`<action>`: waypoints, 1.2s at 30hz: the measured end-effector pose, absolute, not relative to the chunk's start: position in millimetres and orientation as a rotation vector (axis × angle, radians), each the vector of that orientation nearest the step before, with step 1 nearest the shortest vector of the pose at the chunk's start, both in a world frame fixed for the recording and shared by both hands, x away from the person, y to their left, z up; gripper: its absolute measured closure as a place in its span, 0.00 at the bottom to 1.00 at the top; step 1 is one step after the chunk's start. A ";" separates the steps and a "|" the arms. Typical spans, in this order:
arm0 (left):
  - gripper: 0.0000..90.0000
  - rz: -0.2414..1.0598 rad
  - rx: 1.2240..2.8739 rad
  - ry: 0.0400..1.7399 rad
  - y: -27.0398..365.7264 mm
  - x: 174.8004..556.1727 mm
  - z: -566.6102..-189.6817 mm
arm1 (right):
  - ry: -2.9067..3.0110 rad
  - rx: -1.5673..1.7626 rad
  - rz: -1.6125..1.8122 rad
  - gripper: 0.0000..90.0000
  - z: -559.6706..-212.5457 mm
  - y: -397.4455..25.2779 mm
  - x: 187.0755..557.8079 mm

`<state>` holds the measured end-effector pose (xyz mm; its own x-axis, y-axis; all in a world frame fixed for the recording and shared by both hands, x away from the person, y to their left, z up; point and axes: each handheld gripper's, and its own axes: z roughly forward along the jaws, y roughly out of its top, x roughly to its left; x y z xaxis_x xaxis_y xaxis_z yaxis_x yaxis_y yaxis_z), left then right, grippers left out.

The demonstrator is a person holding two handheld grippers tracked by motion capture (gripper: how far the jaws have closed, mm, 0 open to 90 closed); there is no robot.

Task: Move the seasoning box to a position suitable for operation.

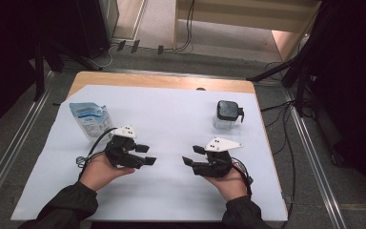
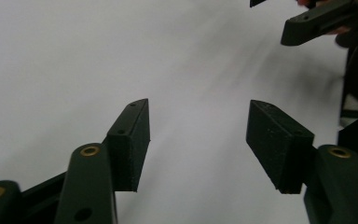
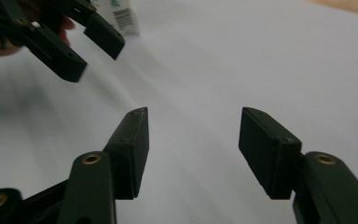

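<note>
A blue and white pouch (image 1: 89, 119) stands at the left of the white sheet (image 1: 171, 119); its lower edge also shows in the right gripper view (image 3: 121, 16). A small clear jar with a black lid (image 1: 228, 114) stands at the right. My left gripper (image 1: 146, 155) is held low over the sheet's middle, pointing right, open and empty (image 2: 198, 135). Facing it, my right gripper (image 1: 193, 155) points left, also open with nothing between its jaws (image 3: 193, 140). A short gap of bare sheet lies between the two. Each gripper view catches the other gripper: the right one (image 2: 317, 21) and the left one (image 3: 91, 51).
The sheet covers most of a wooden table (image 1: 162, 81), whose far edge stays bare. Metal rails (image 1: 314, 157) run along both sides on the floor. Cables and dark stands (image 1: 295, 71) sit beyond the table at the back and right.
</note>
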<state>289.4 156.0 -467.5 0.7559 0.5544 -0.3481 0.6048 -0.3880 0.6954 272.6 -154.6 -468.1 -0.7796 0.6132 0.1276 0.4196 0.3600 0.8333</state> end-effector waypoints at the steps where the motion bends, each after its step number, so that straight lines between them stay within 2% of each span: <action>1: 0.43 -0.073 2.077 0.869 156.0 289.4 -467.5 | 2.403 0.933 1.374 0.52 -468.5 -154.8 271.9; 2: 0.43 -0.016 2.086 0.846 158.8 288.0 -465.4 | 2.410 0.933 1.382 0.52 -468.4 -155.3 272.8; 4: 0.42 -0.002 2.091 0.814 159.9 286.8 -465.0 | 2.452 0.975 1.427 0.52 -467.5 -157.1 276.9; 9: 0.39 0.010 2.095 0.798 160.5 288.4 -466.4 | 2.444 1.025 1.444 0.52 -466.7 -160.2 278.3; 10: 0.34 0.003 2.087 0.796 160.6 289.1 -467.1 | 2.429 1.005 1.438 0.53 -466.7 -161.3 277.4; 14: 0.34 0.000 2.080 0.791 162.6 290.7 -468.1 | 2.429 0.992 1.418 0.52 -467.4 -162.0 277.4; 19: 0.32 -0.017 2.076 0.796 166.3 294.0 -467.3 | 2.427 0.977 1.370 0.47 -469.9 -161.0 278.7; 25: 0.19 -0.020 2.087 0.775 163.9 292.8 -463.1 | 2.383 1.022 1.381 0.39 -465.8 -167.2 279.2; 31: 0.14 -0.022 2.086 0.745 164.4 292.0 -458.8 | 2.356 1.096 1.402 0.34 -465.2 -171.7 283.2; 32: 0.14 -0.029 2.084 0.758 165.5 293.4 -459.4 | 2.344 1.088 1.387 0.30 -464.4 -171.8 283.6; 35: 0.16 0.000 2.103 0.776 166.3 293.4 -459.7 | 2.329 1.088 1.370 0.26 -463.4 -172.5 283.4; 36: 0.27 -0.010 2.114 0.774 168.3 293.9 -460.5 | 2.326 1.094 1.388 0.27 -462.3 -174.3 283.3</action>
<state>293.9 168.3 -460.5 0.8072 0.5227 -0.2745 0.5298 -0.4361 0.7274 283.3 -174.3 -462.3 -0.6987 0.6931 0.1773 0.4851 0.2768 0.8295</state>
